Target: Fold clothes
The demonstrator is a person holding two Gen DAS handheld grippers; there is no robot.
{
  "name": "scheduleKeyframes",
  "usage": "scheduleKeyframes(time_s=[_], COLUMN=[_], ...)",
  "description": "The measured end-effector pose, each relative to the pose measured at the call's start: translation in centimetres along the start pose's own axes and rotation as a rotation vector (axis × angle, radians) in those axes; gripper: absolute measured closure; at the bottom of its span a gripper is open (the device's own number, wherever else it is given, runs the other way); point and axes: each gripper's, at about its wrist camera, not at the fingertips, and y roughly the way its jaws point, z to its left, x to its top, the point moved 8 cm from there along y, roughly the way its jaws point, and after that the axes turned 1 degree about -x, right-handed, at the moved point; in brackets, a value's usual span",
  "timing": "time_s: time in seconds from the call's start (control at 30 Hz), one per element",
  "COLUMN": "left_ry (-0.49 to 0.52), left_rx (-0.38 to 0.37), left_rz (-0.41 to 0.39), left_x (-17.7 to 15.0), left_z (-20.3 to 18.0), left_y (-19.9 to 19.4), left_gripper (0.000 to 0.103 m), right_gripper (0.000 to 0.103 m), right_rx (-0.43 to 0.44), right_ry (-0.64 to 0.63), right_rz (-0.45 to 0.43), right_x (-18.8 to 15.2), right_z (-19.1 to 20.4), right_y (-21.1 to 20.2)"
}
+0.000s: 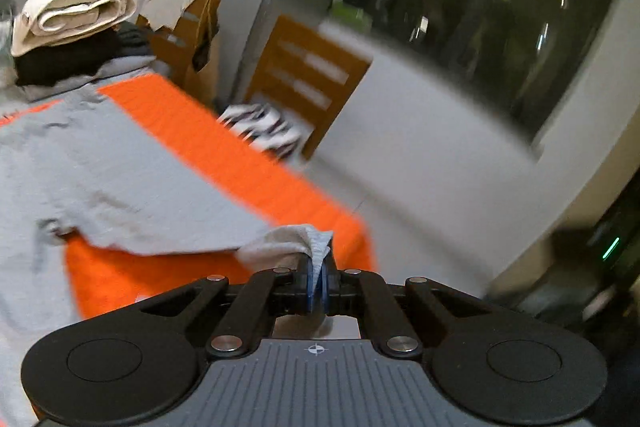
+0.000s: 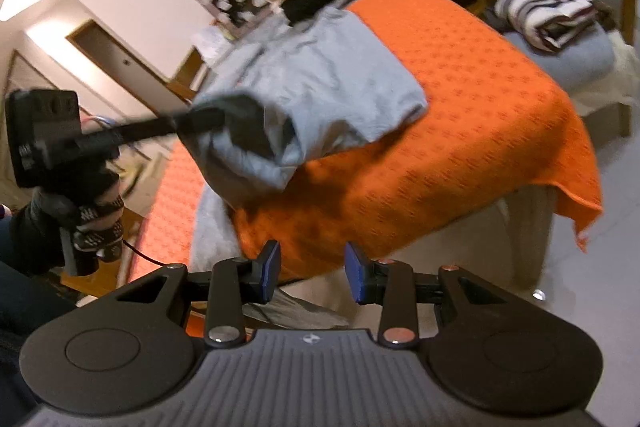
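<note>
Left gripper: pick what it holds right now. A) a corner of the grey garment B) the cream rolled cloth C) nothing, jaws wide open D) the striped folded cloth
A: the left gripper has its blue pads pinched shut on a corner of the grey garment, lifted over the orange table cover.

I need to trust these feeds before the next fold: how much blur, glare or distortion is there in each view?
Left wrist view: heavy motion smear on the orange cloth and wooden chair, light streaks on the dark window; the left gripper and its pinched grey shirt read clearly. Right wrist view: sharper cloth weave, mild blur on the lifted shirt, fisheye bending at edges, bright ceiling-light glare upper left.
</note>
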Motion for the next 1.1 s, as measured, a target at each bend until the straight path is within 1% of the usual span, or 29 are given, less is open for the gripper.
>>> scheduleKeyframes(time_s=[0.07,0.2,0.33,0.37,0.4,0.43,0.47,0.63,0.7,1.0,1.1], left_ry=[-0.057,-0.14,-0.172,-0.179,-0.186,-0.194,-0.203,-0.248,-0.277,-0.463,-0.497], left_rx=[-0.048,-0.111,-0.146,-0.15,-0.152,-0.154,-0.153,-0.129,-0.123,-0.083,-0.061], left_rz=[-0.034,-0.07,-0.086,-0.091,-0.097,-0.103,-0.11,-0.163,-0.185,-0.273,-0.302], left_x=[1.0,1.9,1.6,1.5,1.4,1.2,1.0,-0.5,-1.4,-5.7,-6.6], left_z=[-0.9,-2.5,-4.0,-4.2,-4.5,-4.7,-4.9,-6.0,-6.7,-10.6,-11.7], left_y=[-0.4,-0.3,-0.3,-0.3,-0.4,-0.4,-0.5,-0.8,-0.7,1.0,1.7], left_gripper=[0.096,0.096,0.096,0.096,0.096,0.096,0.096,0.096,0.096,0.095,0.095], right_gripper=[0.061,0.048,0.047,0.049,0.064,0.076,0.094,0.096,0.096,0.096,0.096], right_rx=[0.031,0.082,0.126,0.138,0.152,0.171,0.186,0.183,0.177,0.16,0.16], right_ry=[-0.014,-0.048,-0.107,-0.133,-0.159,-0.185,-0.21,-0.282,-0.314,-0.448,-0.487], right_rz=[-0.025,-0.097,-0.156,-0.167,-0.176,-0.182,-0.181,-0.13,-0.092,0.07,0.116], right_x=[0.7,2.6,4.3,4.6,4.9,5.1,5.2,5.3,5.3,6.1,6.4], right_z=[0.5,1.6,2.4,2.6,2.8,3.2,3.5,3.6,3.3,1.5,0.9], right_y=[0.5,1.2,1.4,1.3,1.0,0.7,0.3,-2.6,-4.0,-9.8,-11.4])
